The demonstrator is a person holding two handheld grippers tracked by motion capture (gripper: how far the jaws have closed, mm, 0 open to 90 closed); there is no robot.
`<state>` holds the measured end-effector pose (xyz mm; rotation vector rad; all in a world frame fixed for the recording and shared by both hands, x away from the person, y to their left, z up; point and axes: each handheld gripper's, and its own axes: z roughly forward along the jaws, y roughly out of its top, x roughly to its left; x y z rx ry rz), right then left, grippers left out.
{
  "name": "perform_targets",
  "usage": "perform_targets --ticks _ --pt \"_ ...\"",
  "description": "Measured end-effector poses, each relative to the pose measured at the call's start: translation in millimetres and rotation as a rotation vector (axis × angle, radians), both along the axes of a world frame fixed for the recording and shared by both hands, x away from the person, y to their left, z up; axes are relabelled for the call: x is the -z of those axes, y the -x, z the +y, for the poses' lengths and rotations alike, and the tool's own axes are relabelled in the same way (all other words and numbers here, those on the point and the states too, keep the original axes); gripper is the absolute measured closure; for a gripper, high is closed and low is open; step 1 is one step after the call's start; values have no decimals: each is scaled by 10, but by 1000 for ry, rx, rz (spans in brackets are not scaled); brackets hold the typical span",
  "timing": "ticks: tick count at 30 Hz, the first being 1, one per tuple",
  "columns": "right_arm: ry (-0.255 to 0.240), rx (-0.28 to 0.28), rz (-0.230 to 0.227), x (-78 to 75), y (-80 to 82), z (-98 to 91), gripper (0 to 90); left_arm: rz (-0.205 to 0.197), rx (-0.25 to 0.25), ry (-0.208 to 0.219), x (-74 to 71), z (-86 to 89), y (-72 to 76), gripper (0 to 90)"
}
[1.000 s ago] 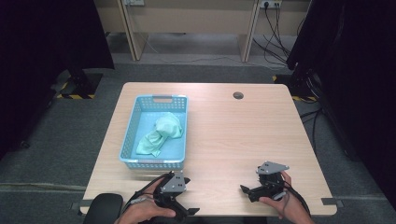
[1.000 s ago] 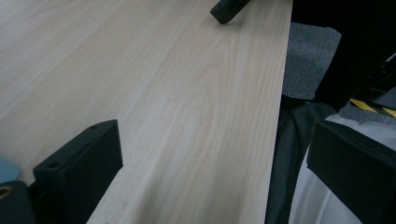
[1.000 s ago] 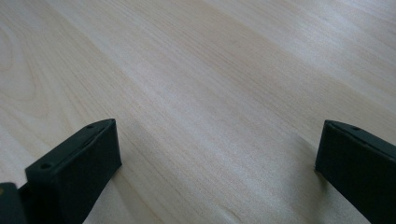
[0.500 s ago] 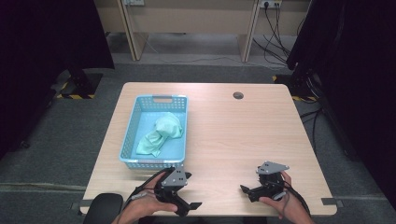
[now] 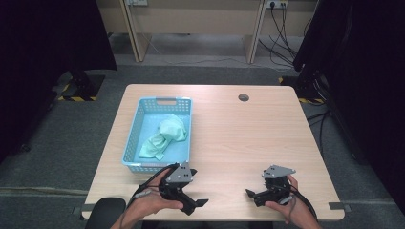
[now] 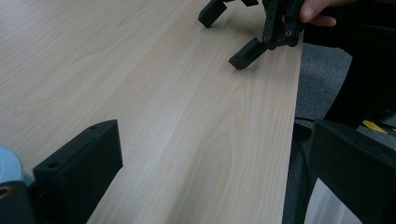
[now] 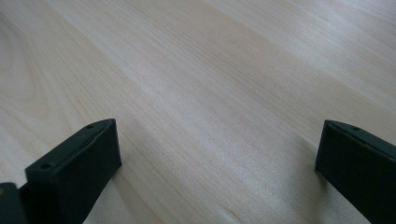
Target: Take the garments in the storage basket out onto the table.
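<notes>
Since a second ago the left gripper (image 5: 197, 200) has turned clockwise at the near edge of the table (image 5: 239, 138), so its jaws now point toward about four o'clock, out to the table's near rim, where before they pointed more toward the basket; the right gripper (image 5: 252, 194) has kept its place and pose.

Both grippers sit low over the bare wood at the six o'clock side of the table, each held in one of the person's hands, the left hand (image 5: 150, 207) at about seven o'clock and the right hand (image 5: 291, 212) at about five o'clock. They are well apart from each other, with open tabletop between them.

The left gripper's jaws are spread wide with nothing between them. In the left gripper view one jaw stands over the wood and the other hangs past the table's edge above the floor; the right gripper (image 6: 224, 32) shows far off at about one o'clock of that view, its jaws parted too.

In the right gripper view the jaws stand wide apart with only pale wood grain between them; they seem to hover just above the surface, though whether the tips touch it is hard to tell.

A blue basket (image 5: 138, 136) stands at about nine o'clock on the table, its near rim just beyond the left gripper. Inside it lies a crumpled pale green cloth (image 5: 165, 138), bunched toward the basket's middle and right wall. A small round grommet (image 5: 243, 98) sits in the tabletop near twelve o'clock.
</notes>
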<state>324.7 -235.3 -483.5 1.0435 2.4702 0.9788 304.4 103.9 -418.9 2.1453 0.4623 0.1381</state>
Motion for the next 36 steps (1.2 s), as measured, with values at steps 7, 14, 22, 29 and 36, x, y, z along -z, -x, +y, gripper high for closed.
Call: perform_targets --ticks 7,14,22,29,36 --pt "1 -1 -1 0 -1 -1 3 -9 -19 -3 -133 3 -69 28" --pt "0 1 2 -1 1 1 3 -13 -43 -3 -199 32 -124 28" --pt "1 1 1 -1 1 0 3 -26 -85 0 -309 104 -209 29" --pt "0 -1 0 0 -2 0 3 -35 -118 -3 -407 182 -308 30" --pt "0 1 1 0 -1 1 3 -41 -142 2 -463 239 -379 31"
